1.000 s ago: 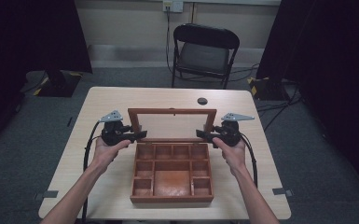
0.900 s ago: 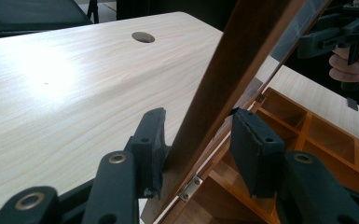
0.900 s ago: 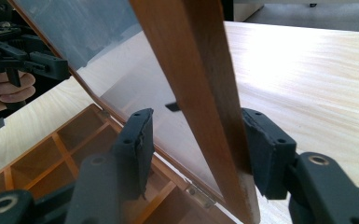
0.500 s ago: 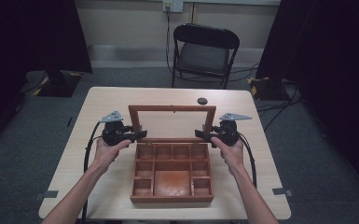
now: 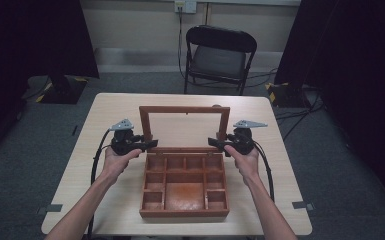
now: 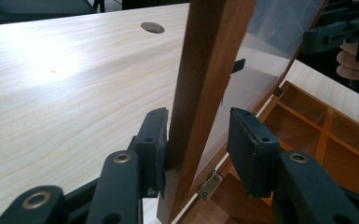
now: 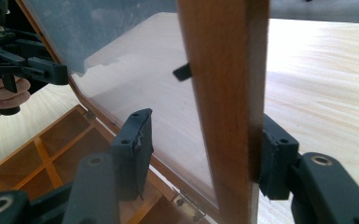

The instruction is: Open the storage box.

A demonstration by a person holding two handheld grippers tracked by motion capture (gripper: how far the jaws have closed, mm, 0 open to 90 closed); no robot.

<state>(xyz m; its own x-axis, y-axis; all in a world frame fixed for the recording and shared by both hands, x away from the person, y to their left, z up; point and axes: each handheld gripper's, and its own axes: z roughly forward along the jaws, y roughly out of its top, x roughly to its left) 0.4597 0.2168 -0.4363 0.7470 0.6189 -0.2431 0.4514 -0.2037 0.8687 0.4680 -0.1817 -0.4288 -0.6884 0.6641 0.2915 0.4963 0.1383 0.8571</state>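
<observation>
So the wooden compartment box (image 5: 185,187) is sat at the lower middle of the high view, on the light wood table (image 5: 105,115), with its glass-paned lid (image 5: 185,127) stood up near vertical along the back edge, hinges at the bottom. The lid's long axis runs left to right across the frame, and each side rail is straddled by one gripper: the left gripper (image 6: 196,149) at the left rail, the right gripper (image 7: 200,154) at the right rail, both about equally near.

In the left gripper view the jaws are spread fairly wide, with only the outer pad touching the rail and the inner one clear of the glass. Same deal in the right gripper view: rail against the outer pad, a gap at the inner one. So nothing is actually clamped.

Compared with a second ago, the lid is stood a touch more upright and both grippers are shifted slightly with it.
</observation>
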